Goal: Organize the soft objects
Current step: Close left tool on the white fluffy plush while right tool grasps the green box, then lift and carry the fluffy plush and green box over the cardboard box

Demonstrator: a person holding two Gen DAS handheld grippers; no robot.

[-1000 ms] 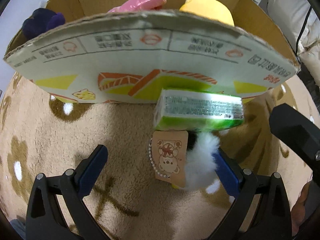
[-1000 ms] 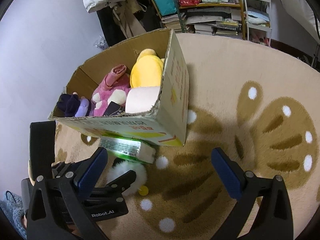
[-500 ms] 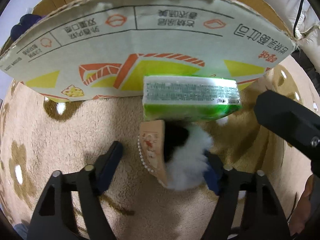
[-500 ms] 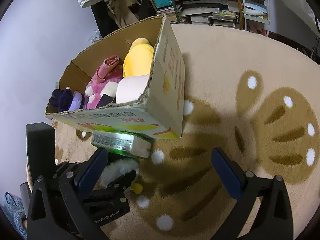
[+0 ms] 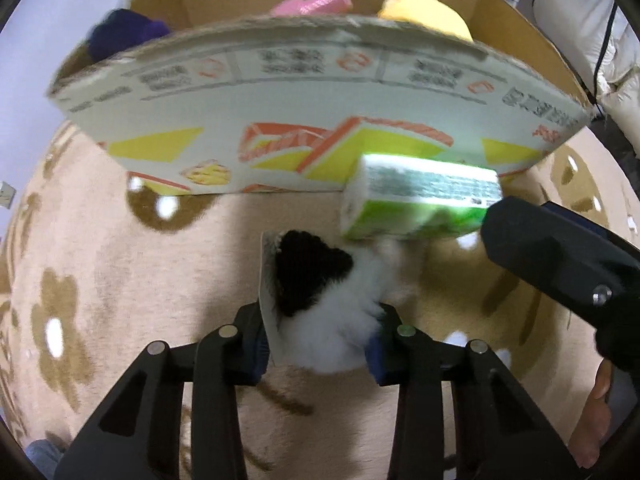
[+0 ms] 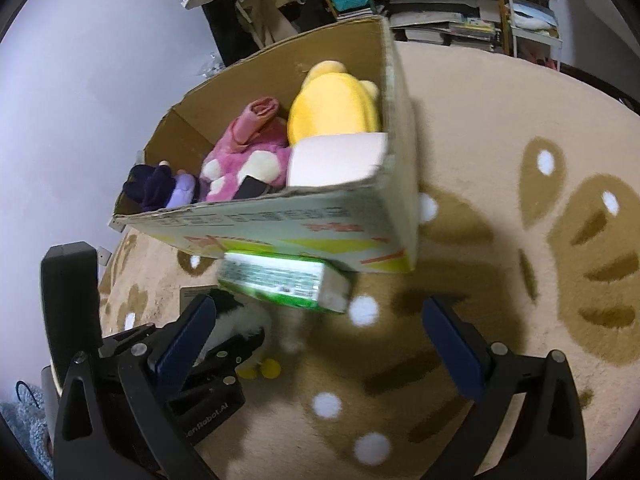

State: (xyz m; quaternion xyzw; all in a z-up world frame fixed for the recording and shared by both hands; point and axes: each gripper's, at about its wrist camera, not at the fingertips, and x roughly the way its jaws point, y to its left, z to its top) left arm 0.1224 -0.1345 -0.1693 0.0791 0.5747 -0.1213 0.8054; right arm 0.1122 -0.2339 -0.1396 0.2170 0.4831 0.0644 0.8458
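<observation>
Plush toy (image 5: 320,320) – clamped, left gripper (image 5: 322,350); right gripper (image 6: 320,344) wide.

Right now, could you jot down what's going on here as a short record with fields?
Left tool: shut on the black-and-white plush toy, card tag pressed alongside
Right tool: open, holding nothing
Cardboard box: on the rug, open top
In box: yellow plush, pink plush, purple plush
Green pack: on the rug against the box's front
Not yet done: held toy is outside the box
</observation>
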